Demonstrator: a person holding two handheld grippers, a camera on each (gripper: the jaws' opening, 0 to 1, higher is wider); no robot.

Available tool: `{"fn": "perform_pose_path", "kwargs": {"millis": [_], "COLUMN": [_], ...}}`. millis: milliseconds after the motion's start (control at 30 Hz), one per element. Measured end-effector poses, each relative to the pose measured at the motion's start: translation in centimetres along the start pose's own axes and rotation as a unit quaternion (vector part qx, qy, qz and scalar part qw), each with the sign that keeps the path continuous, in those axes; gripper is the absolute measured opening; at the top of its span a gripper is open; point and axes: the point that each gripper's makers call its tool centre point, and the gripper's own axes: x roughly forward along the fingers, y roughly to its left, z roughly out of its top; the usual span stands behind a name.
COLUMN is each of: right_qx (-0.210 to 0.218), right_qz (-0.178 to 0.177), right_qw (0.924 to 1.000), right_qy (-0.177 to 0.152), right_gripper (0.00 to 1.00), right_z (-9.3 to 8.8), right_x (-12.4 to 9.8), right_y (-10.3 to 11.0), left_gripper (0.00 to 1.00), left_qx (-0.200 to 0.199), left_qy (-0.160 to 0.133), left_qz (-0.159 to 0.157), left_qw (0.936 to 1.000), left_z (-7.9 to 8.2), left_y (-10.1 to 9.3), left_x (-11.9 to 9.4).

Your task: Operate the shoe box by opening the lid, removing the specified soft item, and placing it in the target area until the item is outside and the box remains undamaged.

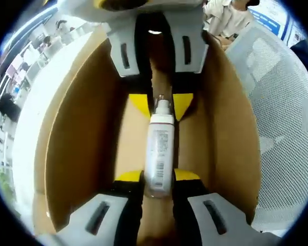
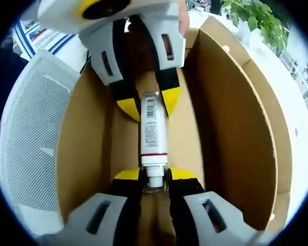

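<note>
Grippers met inside the open box (image 1: pixel 82 154) — left gripper (image 1: pixel 158 180) clamped the tube (image 1: pixel 159 154) at its base, right gripper (image 2: pixel 155 177) at its cap, mid-floor.

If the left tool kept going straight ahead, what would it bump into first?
The left tool already grips one end of the tube inside the box. Straight ahead along the tube sits the right tool, clamped on the cap end, so it would probably meet that first.

The print and barcode on the tube (image 2: pixel 153 130) are too small to read.
</note>
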Motion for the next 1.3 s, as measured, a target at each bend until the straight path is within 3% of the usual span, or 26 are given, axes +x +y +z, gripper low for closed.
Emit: {"fn": "perform_pose_path", "kwargs": {"millis": [300, 500, 533, 700, 800, 900, 1000, 1300], "right_qx": [-0.009, -0.007, -0.003, 0.027, 0.043, 0.067, 0.075, 0.088], "right_qz": [-0.001, -0.001, -0.002, 0.013, 0.022, 0.032, 0.036, 0.065], "right_qw": [0.9993, 0.9974, 0.9953, 0.9866, 0.9781, 0.9689, 0.9668, 0.9608], "right_qy": [-0.037, -0.071, -0.096, -0.160, -0.202, -0.236, -0.242, -0.255], "right_gripper": [0.19, 0.22, 0.22, 0.20, 0.20, 0.21, 0.21, 0.20], "right_z": [0.2, 0.6, 1.3, 3.2, 4.1, 4.8, 4.8, 5.5], "right_x": [-2.6, -4.4, -4.9, -6.8, -8.5, -9.9, -10.4, -10.9], "right_y": [0.5, 0.7, 0.7, 1.5, 1.8, 1.8, 1.7, 2.9], "left_gripper": [0.17, 0.17, 0.17, 0.17, 0.17, 0.17, 0.17, 0.17], "left_qx": [0.018, 0.003, 0.000, -0.012, -0.045, -0.066, -0.077, -0.079], "left_qy": [-0.057, -0.091, -0.100, -0.140, -0.185, -0.211, -0.229, -0.243], "left_qz": [0.003, 0.001, -0.001, -0.015, -0.039, -0.050, -0.055, -0.085], "left_qw": [0.9982, 0.9959, 0.9950, 0.9900, 0.9810, 0.9740, 0.9689, 0.9630], "left_z": [1.6, 2.4, 2.6, 3.8, 4.9, 5.3, 5.6, 6.4], "left_y": [0.0, 0.2, 0.1, -0.5, -1.1, -1.2, -1.0, -1.9], "left_x": [-2.1, -3.4, -3.6, -4.6, -5.7, -6.4, -7.0, -7.5]}}
